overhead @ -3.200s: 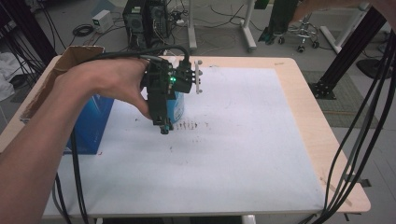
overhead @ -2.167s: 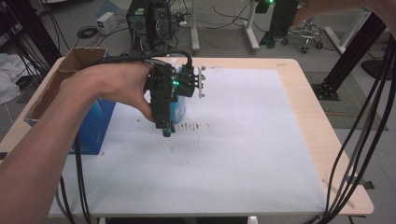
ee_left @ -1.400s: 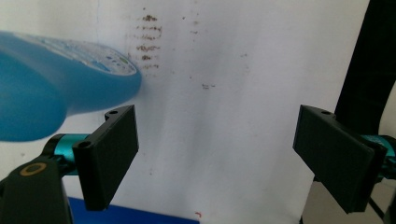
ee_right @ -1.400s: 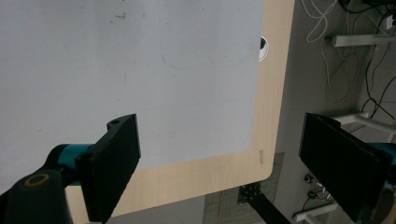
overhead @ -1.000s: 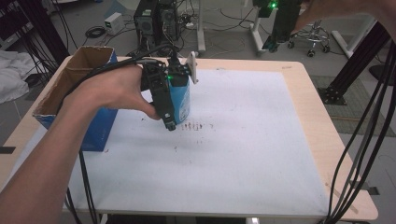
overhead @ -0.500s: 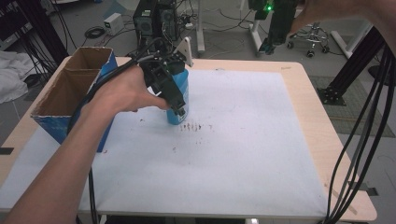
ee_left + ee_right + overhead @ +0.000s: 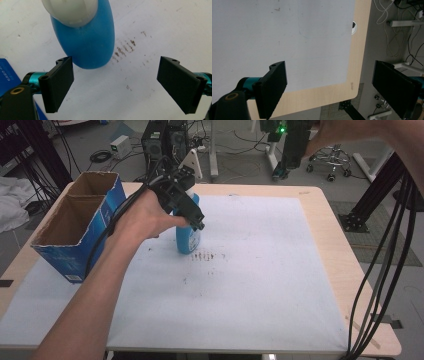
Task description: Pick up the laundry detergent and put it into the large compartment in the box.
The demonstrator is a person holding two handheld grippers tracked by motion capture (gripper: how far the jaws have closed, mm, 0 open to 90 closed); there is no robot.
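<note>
Support: wooden table (image 7: 334, 240), pale rim exposed around the cover.
Cover: white sheet (image 7: 260, 285), spanning most of the tabletop.
Marks: brown stains (image 7: 204, 255) near centre-left.
Standing on sheet: blue bottle (image 7: 187, 237), upright; open blue cardboard box (image 7: 80, 230), left edge.

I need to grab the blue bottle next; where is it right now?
In the high view the blue bottle stands upright left of the table's middle, right of the cardboard box, under the left gripper.

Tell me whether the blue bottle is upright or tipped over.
Upright: the blue bottle stands on its base on the table, white cap uppermost.
</note>
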